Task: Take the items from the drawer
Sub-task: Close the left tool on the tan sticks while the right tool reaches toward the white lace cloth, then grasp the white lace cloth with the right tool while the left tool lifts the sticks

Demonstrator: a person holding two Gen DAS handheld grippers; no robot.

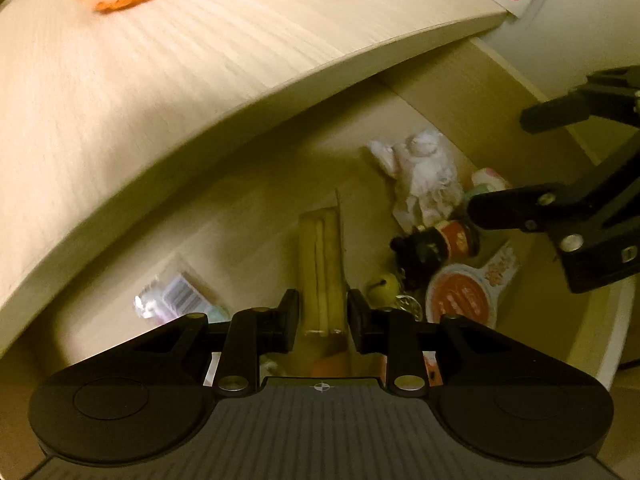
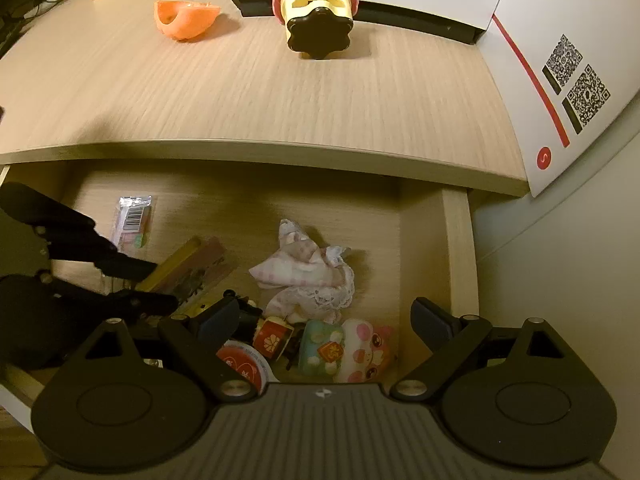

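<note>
The drawer stands open below the desk top. In the left wrist view my left gripper is low inside it, its pads against the sides of a long clear packet of yellow sticks. The right wrist view shows the same gripper's fingers straddling that packet. My right gripper hangs wide open, holding nothing, above a teal squishy toy, a white-and-pink one and a small red cube. A crumpled pink cloth lies in the drawer's middle.
A barcode sachet lies at the drawer's back left, a round red lid near the front. On the desk top sit an orange shell, a yellow-and-pink toy and a white box with QR codes.
</note>
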